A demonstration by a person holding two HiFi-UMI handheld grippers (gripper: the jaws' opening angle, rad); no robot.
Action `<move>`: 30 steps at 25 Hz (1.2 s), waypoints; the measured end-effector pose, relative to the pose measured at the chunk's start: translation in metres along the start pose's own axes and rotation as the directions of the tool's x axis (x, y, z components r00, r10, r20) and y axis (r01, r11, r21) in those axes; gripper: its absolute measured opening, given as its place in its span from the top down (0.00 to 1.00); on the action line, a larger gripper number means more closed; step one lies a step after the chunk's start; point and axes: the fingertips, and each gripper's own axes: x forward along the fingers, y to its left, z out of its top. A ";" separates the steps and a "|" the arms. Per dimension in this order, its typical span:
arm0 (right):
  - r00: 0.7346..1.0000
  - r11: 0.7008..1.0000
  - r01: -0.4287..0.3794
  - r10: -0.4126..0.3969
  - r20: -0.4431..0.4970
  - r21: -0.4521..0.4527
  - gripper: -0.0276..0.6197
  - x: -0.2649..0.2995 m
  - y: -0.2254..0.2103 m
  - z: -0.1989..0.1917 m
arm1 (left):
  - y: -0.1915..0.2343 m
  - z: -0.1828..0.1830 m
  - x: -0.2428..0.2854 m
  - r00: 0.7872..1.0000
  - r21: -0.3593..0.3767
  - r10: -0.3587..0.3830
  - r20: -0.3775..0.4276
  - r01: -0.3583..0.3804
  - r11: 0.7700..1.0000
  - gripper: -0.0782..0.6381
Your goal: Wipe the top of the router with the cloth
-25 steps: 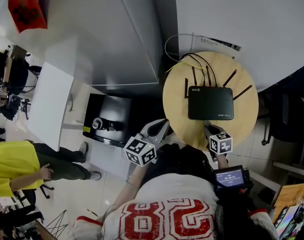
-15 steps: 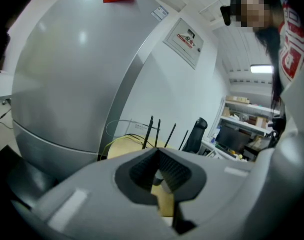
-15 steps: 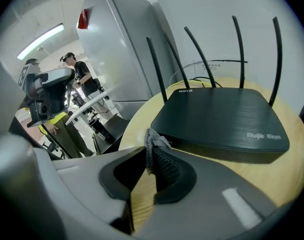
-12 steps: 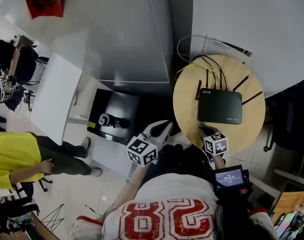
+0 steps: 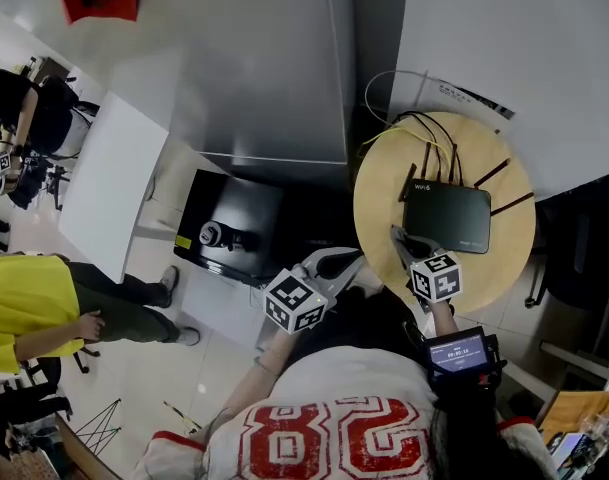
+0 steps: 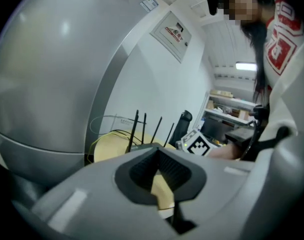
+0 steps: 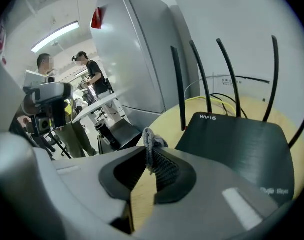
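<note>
The black router (image 5: pixel 449 218) lies flat on a round wooden table (image 5: pixel 384 193), its antennas (image 5: pixel 424 160) pointing to the far side. In the right gripper view the router (image 7: pixel 236 149) fills the right half, just ahead of the jaws. My right gripper (image 5: pixel 401 240) hovers at the router's near left corner and is shut on a small grey cloth (image 7: pixel 151 145), whose tuft sticks out above the pads. My left gripper (image 5: pixel 342 265) hangs off the table's left edge, shut with nothing in it. In the left gripper view the antennas (image 6: pixel 137 129) rise beyond the jaws.
A tall grey cabinet (image 5: pixel 274 68) stands left of the table, with a black box (image 5: pixel 229 230) on the floor below it. Yellow and white cables (image 5: pixel 399 118) loop behind the router. A person in yellow (image 5: pixel 24 308) stands at the far left. A dark chair (image 5: pixel 584 238) is at the right.
My right gripper with the cloth has moved forward over the table to the router's near left corner. The left gripper has stayed beside the table edge.
</note>
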 end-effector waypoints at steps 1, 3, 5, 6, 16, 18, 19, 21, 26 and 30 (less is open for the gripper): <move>1.000 1.000 0.001 -0.001 -0.003 -0.013 0.90 0.002 -0.004 0.006 | -0.003 0.000 0.002 1.000 0.000 -0.017 -0.003 0.017 1.000 0.89; 1.000 0.999 0.008 -0.009 -0.014 -0.038 0.90 0.006 -0.015 0.014 | -0.008 -0.001 0.006 0.999 0.001 -0.039 -0.010 0.039 0.999 0.89; 0.999 0.998 0.019 -0.021 -0.031 -0.064 0.90 0.011 -0.026 0.022 | -0.011 -0.003 0.009 0.999 0.005 -0.050 -0.021 0.051 0.999 0.89; 0.999 0.997 0.025 -0.028 -0.042 -0.078 0.90 0.013 -0.032 0.026 | -0.011 -0.004 0.010 0.998 0.007 -0.053 -0.024 0.053 0.999 0.89; 0.993 0.983 0.023 -0.043 -0.109 -0.181 0.90 0.036 -0.051 0.049 | -0.006 -0.003 0.006 1.000 -0.010 -0.002 -0.011 0.002 1.000 0.89; 0.991 0.983 0.013 -0.037 -0.127 -0.184 0.90 0.039 -0.050 0.044 | -0.004 -0.004 0.005 1.000 -0.016 0.008 -0.011 -0.008 1.000 0.89; 0.991 0.983 0.009 -0.034 -0.132 -0.184 0.90 0.039 -0.049 0.042 | -0.003 -0.004 0.005 1.000 -0.017 0.013 -0.010 -0.013 1.000 0.89; 0.990 0.984 0.000 -0.024 -0.136 -0.177 0.90 0.038 -0.047 0.037 | -0.002 -0.004 0.006 1.000 -0.017 0.019 -0.011 -0.019 1.000 0.89; 0.990 0.988 -0.028 0.006 -0.141 -0.154 0.90 0.029 -0.032 0.020 | -0.002 -0.005 0.009 1.000 -0.024 0.025 -0.011 -0.025 0.999 0.89; 0.990 0.990 -0.057 0.040 -0.137 -0.126 0.90 0.022 -0.015 0.003 | -0.002 -0.005 0.012 1.000 -0.021 0.020 -0.010 -0.020 1.000 0.89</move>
